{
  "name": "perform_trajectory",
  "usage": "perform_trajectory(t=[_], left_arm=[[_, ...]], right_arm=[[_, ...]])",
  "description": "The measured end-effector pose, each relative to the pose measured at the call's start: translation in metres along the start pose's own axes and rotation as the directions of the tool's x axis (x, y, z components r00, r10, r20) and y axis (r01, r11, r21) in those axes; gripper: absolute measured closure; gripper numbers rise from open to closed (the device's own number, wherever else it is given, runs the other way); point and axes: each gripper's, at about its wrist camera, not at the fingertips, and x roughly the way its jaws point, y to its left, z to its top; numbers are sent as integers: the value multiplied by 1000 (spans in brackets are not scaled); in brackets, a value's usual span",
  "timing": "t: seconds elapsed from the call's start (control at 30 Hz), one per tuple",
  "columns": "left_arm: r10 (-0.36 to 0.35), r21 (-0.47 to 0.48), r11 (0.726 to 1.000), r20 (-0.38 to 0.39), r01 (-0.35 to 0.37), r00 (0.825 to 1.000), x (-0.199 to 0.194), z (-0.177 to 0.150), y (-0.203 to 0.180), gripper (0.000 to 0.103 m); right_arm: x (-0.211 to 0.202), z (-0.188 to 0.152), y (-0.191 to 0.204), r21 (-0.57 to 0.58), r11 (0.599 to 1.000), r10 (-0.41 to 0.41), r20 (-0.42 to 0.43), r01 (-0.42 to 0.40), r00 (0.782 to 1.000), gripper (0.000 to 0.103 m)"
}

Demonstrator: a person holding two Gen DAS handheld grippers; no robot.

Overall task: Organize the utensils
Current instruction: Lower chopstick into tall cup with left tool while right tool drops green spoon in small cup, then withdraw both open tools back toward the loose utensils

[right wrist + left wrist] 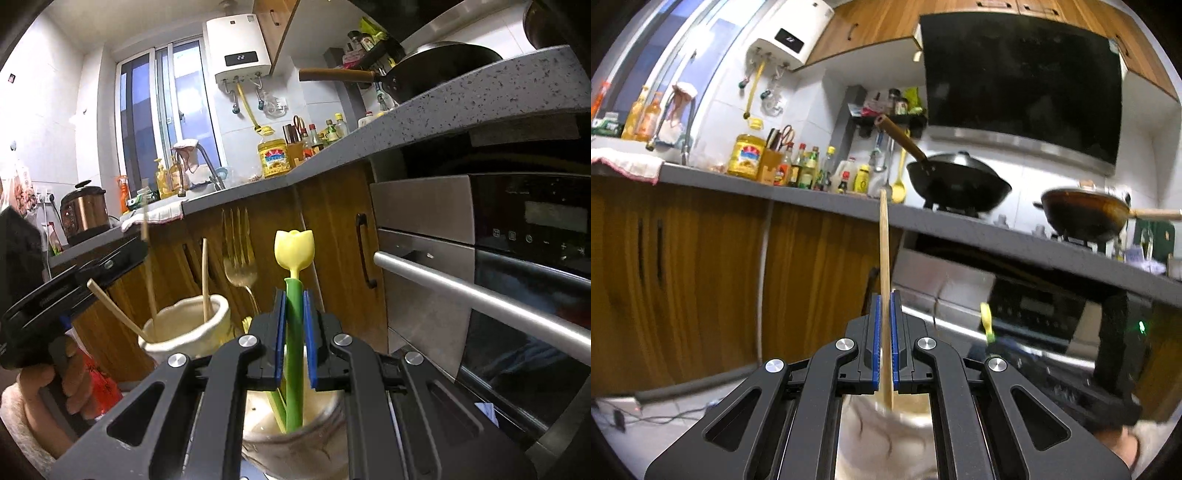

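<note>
Could go wrong nearest the lenses: holds a wooden chopstick [884,251] clenched between the blue pads of the left gripper [885,295], upright, with its lower end reaching the mouth of the cream ceramic holder [886,435]. May catch on the rim if brought down off-centre, or pivot in the pads, since so thin and smooth a stick offers little to bite on. Might also knock the two chopsticks already leaning in the cream holder as seen from the right wrist [184,325].

Likewise grasps the green stem of a tulip-shaped utensil [294,332] in the right gripper [294,295], directly above a glass jar [295,443]. Appears closed on the stem, though with a slight gap on one side, so could let it slide. Risks tipping the jar if pushed or pulled at an angle. With both tools working just beside each other, could collide.

As for looks: slim, pale, straight and rigid for the chopstick; soft-looking for the tulip piece, with yellow head [294,247] standing above the fingertips. Shows a gold fork [240,258], tines up, just beyond the cream holder; cannot tell which container holds it. Farther back, only the grey countertop [461,107].
</note>
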Motion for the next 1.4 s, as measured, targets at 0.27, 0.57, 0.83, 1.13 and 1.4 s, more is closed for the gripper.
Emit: perform_trajectory(t=[0.27, 0.57, 0.83, 1.13, 1.4], left_arm=[[17, 38, 999, -82, -14, 996, -12, -15, -7, 98], [33, 92, 996, -132, -20, 991, -9, -28, -12, 98], [48, 101, 994, -143, -34, 989, -9, -32, -12, 98], [55, 97, 994, -152, -40, 987, -6, -36, -9, 96], [61, 84, 995, -147, -49, 987, -8, -35, -6, 68]], right_arm=[[-16, -11, 7, -35, 998, -48, -24, 47, 999, 94], [-29, -27, 16, -51, 994, -95, -50, 92, 994, 94], [-32, -32, 10, -42, 994, -104, -55, 102, 993, 93], [-34, -29, 8, -27, 995, -101, -50, 100, 994, 88], [-38, -27, 8, -15, 996, -87, -29, 87, 996, 54]])
